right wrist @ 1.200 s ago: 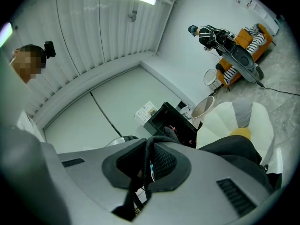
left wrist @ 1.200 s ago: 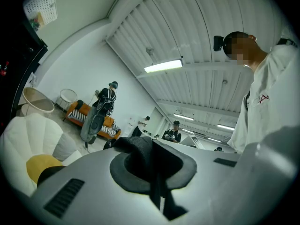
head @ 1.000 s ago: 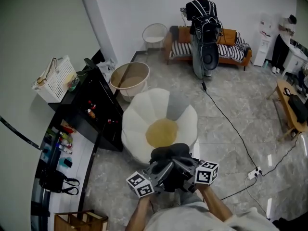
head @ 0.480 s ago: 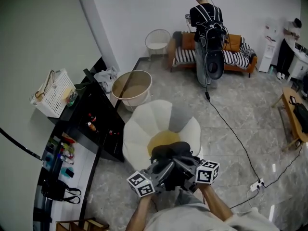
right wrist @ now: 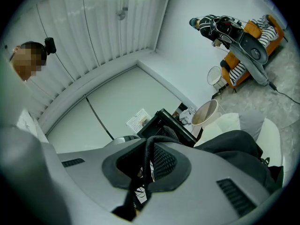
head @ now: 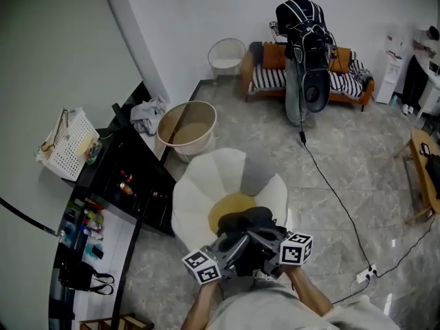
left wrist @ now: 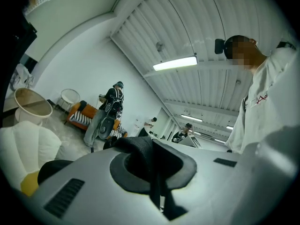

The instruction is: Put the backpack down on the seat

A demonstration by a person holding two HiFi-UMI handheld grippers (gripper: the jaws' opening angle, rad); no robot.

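A black backpack point(head: 242, 221) hangs between my two grippers, right over the near edge of the white flower-shaped seat point(head: 203, 185) with its yellow centre. My left gripper point(head: 229, 247) is shut on a black backpack strap point(left wrist: 139, 150), seen pinched between its pads. The right gripper point(head: 267, 245) is shut on another mesh-backed strap point(right wrist: 153, 157). In the left gripper view point(left wrist: 152, 168) the seat point(left wrist: 23, 144) lies low at the left. From the right gripper view point(right wrist: 147, 167) the backpack's body point(right wrist: 234, 146) rests against the seat point(right wrist: 233, 122).
A black cabinet point(head: 130, 177) stands left of the seat, a beige tub point(head: 185, 126) behind it, a white basket point(head: 65, 143) on the counter. A person point(head: 306, 47) stands at a striped sofa point(head: 344, 81) at the back. A cable point(head: 337, 198) runs to a power strip point(head: 363, 275).
Both grippers have carried the backpack forward; the seat has come nearer and the backpack now overlaps its yellow centre. Both grips are unchanged.
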